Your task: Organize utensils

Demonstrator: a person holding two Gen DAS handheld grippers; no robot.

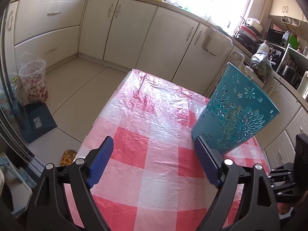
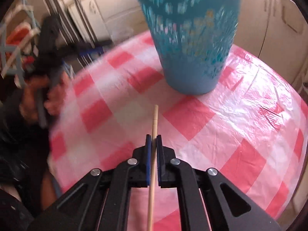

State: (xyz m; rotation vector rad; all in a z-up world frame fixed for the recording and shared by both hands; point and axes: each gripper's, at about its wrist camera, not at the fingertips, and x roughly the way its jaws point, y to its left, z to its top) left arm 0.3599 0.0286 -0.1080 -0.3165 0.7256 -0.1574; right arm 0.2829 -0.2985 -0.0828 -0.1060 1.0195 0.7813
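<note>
The right gripper (image 2: 153, 137) is clamped on one pale wooden chopstick (image 2: 154, 119), whose tip pokes forward past the blue pads (image 2: 147, 144) toward the teal plastic holder with cut-out flowers (image 2: 190, 44). That holder stands on the red-and-white checked table under clear plastic (image 2: 240, 127), ahead of the chopstick and apart from it. The left gripper (image 1: 154, 148) hangs with its jaws spread wide and nothing between them; the one holder (image 1: 236, 113) sits just beside its right finger (image 1: 207, 163). A few pale stick ends (image 1: 243, 67) show above the holder's rim; I cannot count them.
</note>
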